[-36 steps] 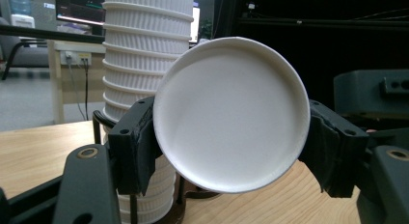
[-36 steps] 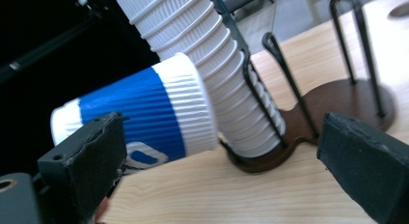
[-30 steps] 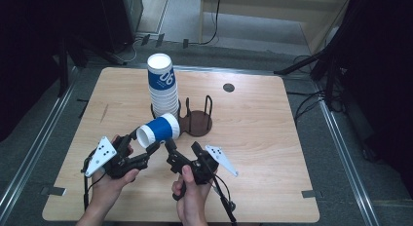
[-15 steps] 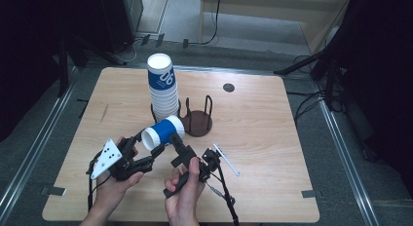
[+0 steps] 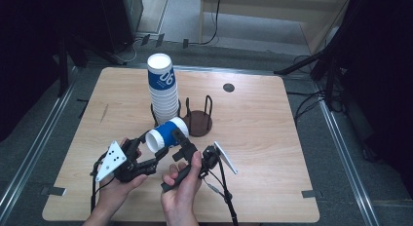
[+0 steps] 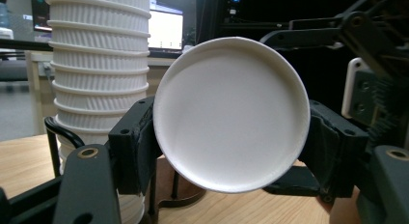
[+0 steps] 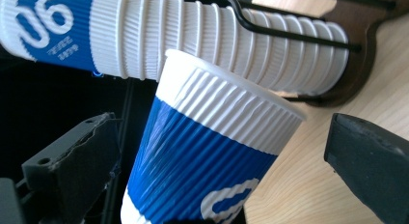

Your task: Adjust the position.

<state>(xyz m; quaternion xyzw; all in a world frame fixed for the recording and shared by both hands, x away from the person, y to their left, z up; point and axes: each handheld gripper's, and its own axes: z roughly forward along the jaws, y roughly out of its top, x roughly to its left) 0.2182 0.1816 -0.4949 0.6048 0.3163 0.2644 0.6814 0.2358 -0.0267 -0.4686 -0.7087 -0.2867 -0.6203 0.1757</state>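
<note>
Left gripper (image 5: 155, 153) clamped on cup (image 5: 167, 134) near its base, cup lying sideways above table (image 5: 272, 138), white bottom facing the left gripper view's camera. Right gripper (image 5: 181, 142) jaws spread wide either side of same cup, not touching. Just behind, stack (image 5: 163, 92) of cups standing in holder (image 5: 197, 121), near table's middle.

Two bare hands and forearms, no sleeves showing. The left gripper (image 5: 146, 155) and right gripper (image 5: 181, 144) are black, angular, with chunky block-shaped jaw pads and brass-coloured screw holes. Each carries a pale grey three-cornered plate and trails a black cable.
</note>
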